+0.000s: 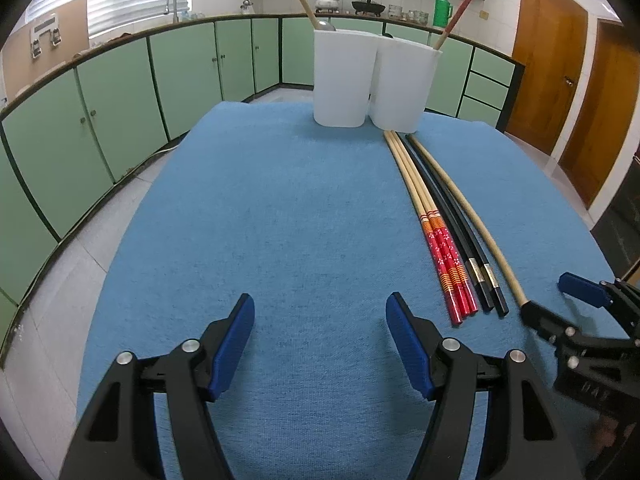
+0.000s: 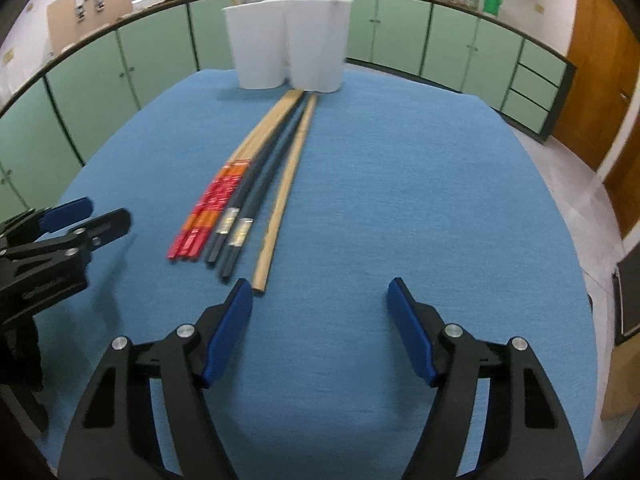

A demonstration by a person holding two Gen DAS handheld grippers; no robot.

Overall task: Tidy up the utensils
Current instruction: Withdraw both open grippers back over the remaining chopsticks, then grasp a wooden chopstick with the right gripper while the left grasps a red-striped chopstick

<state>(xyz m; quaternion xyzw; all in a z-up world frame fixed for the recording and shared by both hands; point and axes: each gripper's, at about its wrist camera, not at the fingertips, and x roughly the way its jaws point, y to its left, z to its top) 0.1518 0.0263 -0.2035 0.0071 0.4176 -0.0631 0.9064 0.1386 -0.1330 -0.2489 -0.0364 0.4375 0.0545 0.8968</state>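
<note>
Two white containers (image 1: 340, 76) (image 2: 318, 44) stand side by side at the far end of the blue cloth (image 1: 280, 220). A wooden handle leans out of one and a red-topped chopstick out of the other. In front of them lie red-patterned chopsticks (image 1: 444, 248) (image 2: 212, 204), black chopsticks (image 1: 466, 240) (image 2: 248, 192) and one plain wooden stick (image 1: 507, 276) (image 2: 282, 200), all side by side. My left gripper (image 1: 320, 308) (image 2: 106, 210) is open over bare cloth, left of the bundle. My right gripper (image 2: 320, 292) (image 1: 554, 300) is open too, its left fingertip right beside the wooden stick's near end.
Green cabinets (image 1: 120, 112) under a counter ring the room, with a tap, pots and a green flask on top. Brown wooden doors (image 1: 548, 60) are at the right. The table's edge drops to a tiled floor (image 1: 52, 300) on the left and at the far right.
</note>
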